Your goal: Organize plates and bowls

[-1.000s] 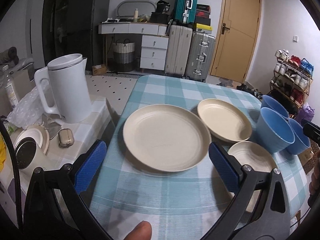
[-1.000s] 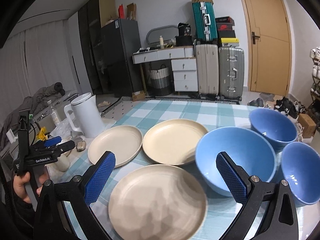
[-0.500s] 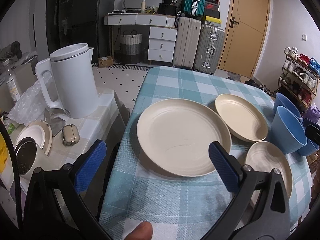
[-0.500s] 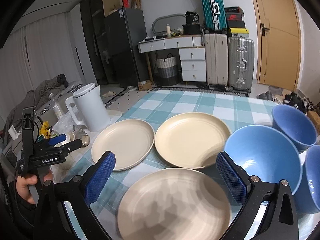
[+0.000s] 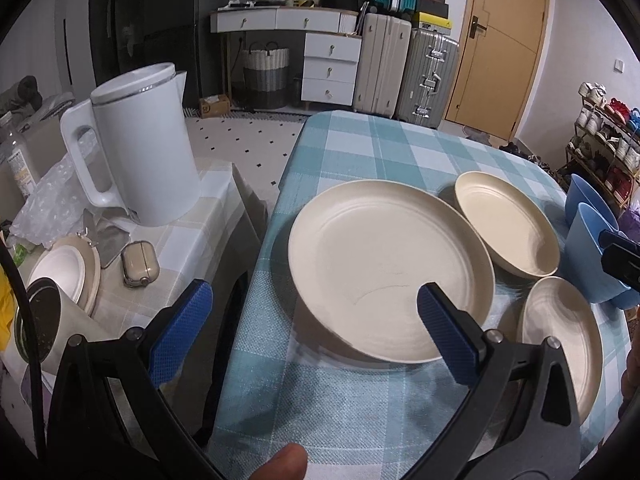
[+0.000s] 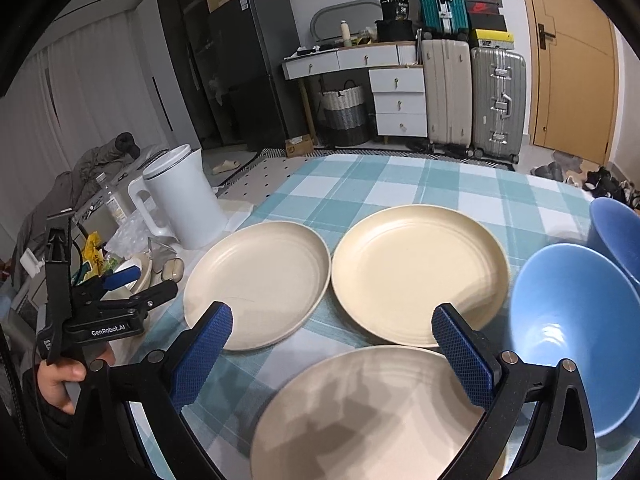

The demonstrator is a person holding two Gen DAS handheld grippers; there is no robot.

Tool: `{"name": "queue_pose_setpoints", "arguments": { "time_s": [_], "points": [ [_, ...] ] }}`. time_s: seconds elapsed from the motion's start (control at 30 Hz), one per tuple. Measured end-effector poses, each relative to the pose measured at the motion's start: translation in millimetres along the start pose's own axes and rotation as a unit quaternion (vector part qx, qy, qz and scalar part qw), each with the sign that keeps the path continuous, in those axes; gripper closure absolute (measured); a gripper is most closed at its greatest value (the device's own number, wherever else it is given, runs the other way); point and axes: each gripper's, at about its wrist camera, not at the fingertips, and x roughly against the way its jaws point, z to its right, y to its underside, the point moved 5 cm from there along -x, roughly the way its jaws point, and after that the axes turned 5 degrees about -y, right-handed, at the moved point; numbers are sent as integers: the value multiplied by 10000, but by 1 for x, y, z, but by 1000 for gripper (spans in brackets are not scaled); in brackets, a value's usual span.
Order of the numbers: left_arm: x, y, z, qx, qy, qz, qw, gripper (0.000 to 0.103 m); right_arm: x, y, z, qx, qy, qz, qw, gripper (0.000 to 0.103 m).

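Three plates [image 6: 260, 280], two visible bowls [image 6: 572, 332]

Near plate [image 6: 372, 412] bottom-cropped, blurred

Your cream plates [image 5: 384, 264] look matt and smooth, with faint moulded rings. The blue bowl [image 6: 576, 336] beside them shines glossy, catching a light spot inside. The bench [image 5: 352, 412] wears a woven checked cloth with a visible coarse weave. Your left tongs [image 5: 312, 332] carry blue pads [image 5: 180, 328] with a fine knurled texture on matt black plastic arms. The white kettle [image 5: 140, 152] looks satin-smooth.
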Motion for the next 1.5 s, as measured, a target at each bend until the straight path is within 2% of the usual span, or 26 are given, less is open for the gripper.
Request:
{"name": "queue_pose_setpoints", "arguments": {
  "time_s": [0.17, 0.23, 0.33, 0.47, 0.8, 1.0, 1.1, 1.17, 1.27, 1.33, 1.5],
  "points": [
    [-14, -2, -2, 3, 60, -144, 9999, 4, -19, -1, -2, -36, -90, -157, 9998, 8],
    [-20, -1, -3, 35, 73, -246, 9997, 7, -28, 0, -3, -51, -170, -269, 9995, 16],
    [-29, 0, -4, 82, 205, -352, 9991, 12, -42, 3, -3, -98, -227, -448, 9987, 17],
    [-41, 1, -4, 46, 202, -475, 9987, 18, -60, 8, -2, -217, -280, -628, 9974, 18],
    [-63, 4, -8, 80, 271, -699, 9972, 23, -94, 18, -8, -284, -426, -1055, 9931, 39],
    [-73, 5, -11, 68, 289, -823, 9962, 28, -109, 20, -12, -325, -444, -1197, 9913, 46],
    [-76, 4, -11, 88, 364, -827, 9959, 29, -117, 20, -10, -373, -392, -1259, 9906, 55],
    [-77, 3, -12, 77, 343, -826, 9960, 33, -120, 20, -10, -388, -358, -1292, 9902, 60],
    [-82, 4, -12, 68, 243, -941, 9952, 46, -123, 19, -11, -386, -351, -1311, 9900, 63],
    [-85, 5, -12, 138, 356, -1054, 9937, 58, -125, 17, -10, -404, -348, -1295, 9901, 64],
    [-87, 5, -9, 29, 346, -1048, 9939, 72, -131, 17, -7, -404, -219, -1329, 9901, 70]
  ]
}}
